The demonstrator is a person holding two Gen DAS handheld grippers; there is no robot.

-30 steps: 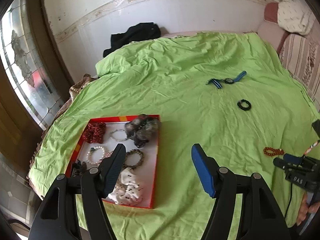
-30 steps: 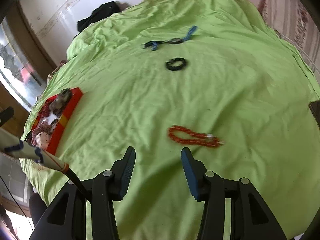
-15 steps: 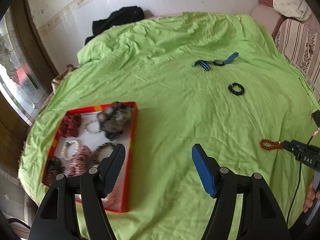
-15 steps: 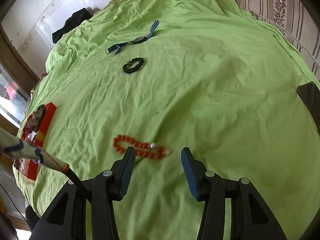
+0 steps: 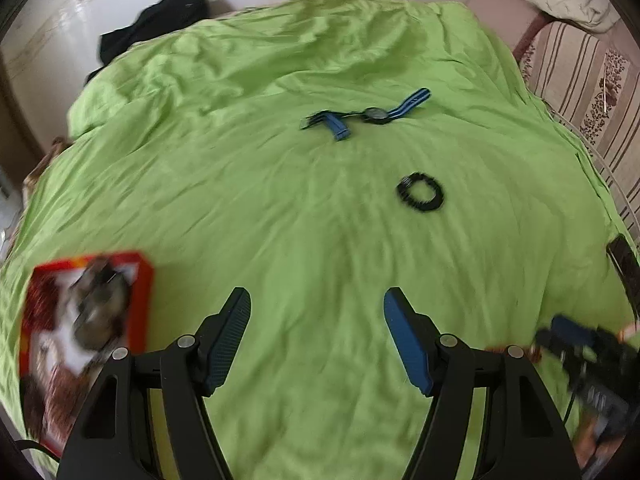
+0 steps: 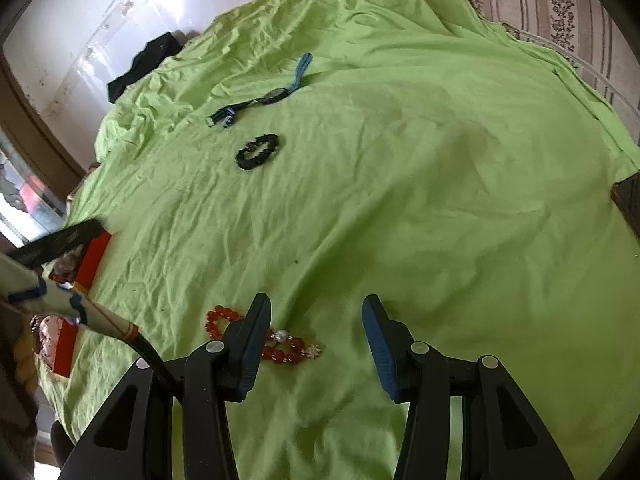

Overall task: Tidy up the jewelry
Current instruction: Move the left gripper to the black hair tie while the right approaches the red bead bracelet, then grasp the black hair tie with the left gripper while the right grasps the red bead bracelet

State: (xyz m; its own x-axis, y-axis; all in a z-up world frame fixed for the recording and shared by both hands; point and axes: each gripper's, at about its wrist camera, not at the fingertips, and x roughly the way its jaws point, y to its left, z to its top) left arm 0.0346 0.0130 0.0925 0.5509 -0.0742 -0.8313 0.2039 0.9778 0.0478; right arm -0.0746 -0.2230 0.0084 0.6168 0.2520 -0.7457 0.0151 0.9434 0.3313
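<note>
A red bead bracelet [image 6: 294, 350] with a white pearl lies on the green bedsheet [image 6: 440, 200]. My right gripper [image 6: 316, 312] hangs open just above it, and its left finger covers part of the beads. Further off lie a black bracelet [image 6: 258, 151] and a blue-strapped watch [image 6: 272, 96]. My left gripper [image 5: 318, 308] is open and empty over bare sheet. The black bracelet [image 5: 420, 192] and the watch [image 5: 368, 114] lie ahead of it. The red tray [image 5: 144, 280], holding several bracelets and scrunchies, sits at its lower left, blurred.
A black garment [image 5: 160, 24] lies at the bed's far left corner by the wall. A striped sofa [image 5: 592, 80] runs along the right side. A dark flat object [image 6: 628, 204] rests at the sheet's right edge. The tray's red wall [image 6: 94, 256] shows at the right wrist view's left.
My left gripper has swung right, off the tray and over the sheet's middle. My right gripper has closed in on the red bead bracelet, which now lies by its left finger.
</note>
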